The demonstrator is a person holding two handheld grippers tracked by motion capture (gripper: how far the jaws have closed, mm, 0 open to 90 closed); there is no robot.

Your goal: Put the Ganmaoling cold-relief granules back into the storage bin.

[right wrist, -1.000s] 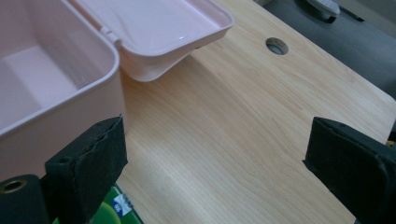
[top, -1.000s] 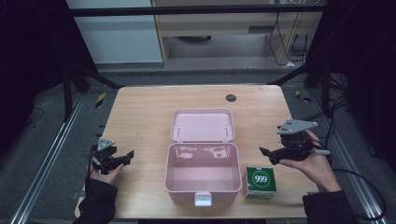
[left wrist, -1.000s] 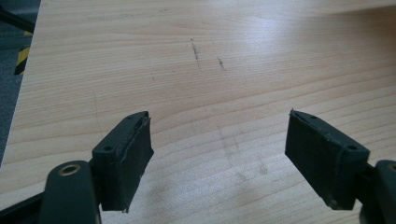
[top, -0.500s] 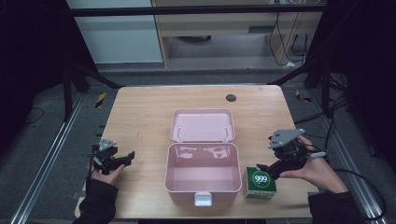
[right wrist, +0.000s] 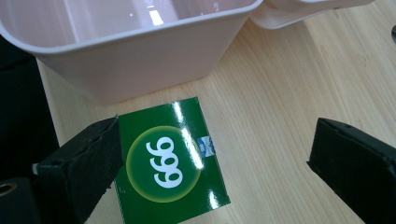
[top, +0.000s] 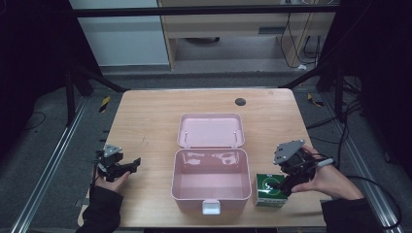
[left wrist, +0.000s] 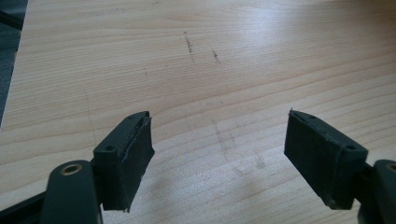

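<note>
Green box (right wrist: 170,158) below wide-apart right gripper (right wrist: 219,163), seemingly untouched.

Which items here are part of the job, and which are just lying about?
In play:
green box, under the open right gripper
pink case, lid open, beside the box

Idle or lying about:
left gripper, open over bare table
dark round spot at the table's far edge

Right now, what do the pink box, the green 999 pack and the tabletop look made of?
Pink box: likely moulded plastic, smooth and semi-gloss; light glints on its inner walls, rounded rim. Green pack: probably printed card, glossy or film-wrapped; bright streaks of glare cross its face. Tabletop: wood or wood-look laminate, matte; grain lines and a few scuffs show.
</note>
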